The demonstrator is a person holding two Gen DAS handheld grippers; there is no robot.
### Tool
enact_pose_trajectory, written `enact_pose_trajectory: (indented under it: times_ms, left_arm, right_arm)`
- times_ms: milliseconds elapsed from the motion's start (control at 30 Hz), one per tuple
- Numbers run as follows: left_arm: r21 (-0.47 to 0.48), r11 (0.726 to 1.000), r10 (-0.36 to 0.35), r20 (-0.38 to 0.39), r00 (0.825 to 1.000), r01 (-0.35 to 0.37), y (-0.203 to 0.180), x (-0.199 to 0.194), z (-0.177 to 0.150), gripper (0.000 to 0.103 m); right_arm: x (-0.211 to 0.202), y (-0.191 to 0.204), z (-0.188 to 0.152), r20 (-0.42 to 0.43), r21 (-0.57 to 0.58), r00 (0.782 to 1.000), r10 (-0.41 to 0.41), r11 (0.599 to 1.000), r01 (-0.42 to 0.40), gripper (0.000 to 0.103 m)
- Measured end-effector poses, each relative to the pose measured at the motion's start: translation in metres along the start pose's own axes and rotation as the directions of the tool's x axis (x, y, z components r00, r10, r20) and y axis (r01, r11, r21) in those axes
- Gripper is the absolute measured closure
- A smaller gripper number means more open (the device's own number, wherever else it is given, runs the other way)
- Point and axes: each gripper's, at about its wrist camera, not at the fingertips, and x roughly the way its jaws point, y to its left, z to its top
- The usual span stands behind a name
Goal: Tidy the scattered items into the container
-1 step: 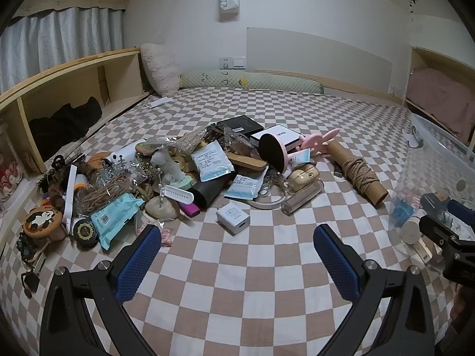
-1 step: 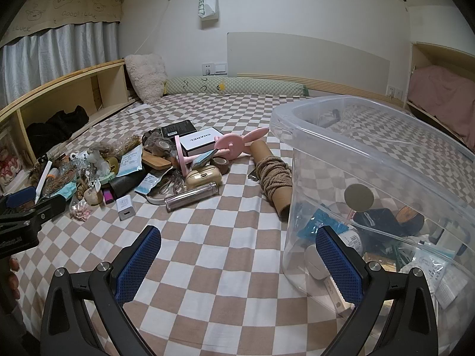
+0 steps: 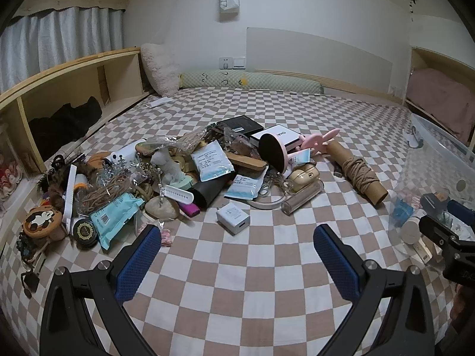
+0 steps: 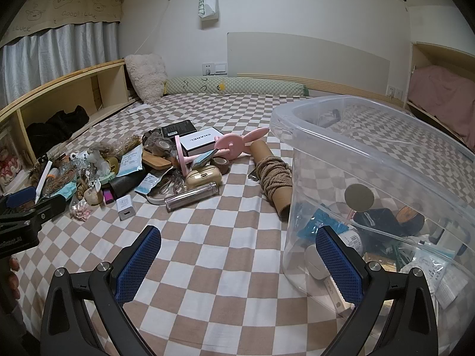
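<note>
We are over a bed with a brown-and-white checked cover (image 3: 237,281), a wooden shelf along the left wall. A pile of scattered items (image 3: 184,175) lies in the middle of the bed; the clear plastic container (image 4: 371,160), already partly filled, stands to its right. Our left gripper (image 3: 237,255) and right gripper (image 4: 237,252) both hover with jaws spread wide, holding nothing. The white charger block (image 3: 233,218) sits alone at the pile's near edge, closest to the left gripper. We judge it the easiest pick: come straight down, close across its flat sides, and avoid the pink beads (image 3: 166,235) beside it.
</note>
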Motion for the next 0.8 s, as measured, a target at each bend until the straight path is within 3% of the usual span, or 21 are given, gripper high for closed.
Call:
enact_pose_trajectory:
  times_ms: [800]
  left_arm:
    - [0.006,1.0,0.011,0.013,1.0,-0.011,-0.0027,-0.0005,-0.0014,0.0]
  right_arm:
    - [-0.0007,-0.0008,0.0002,-0.001,-0.005,1.0,0.003,1.0,-0.003,0.0]
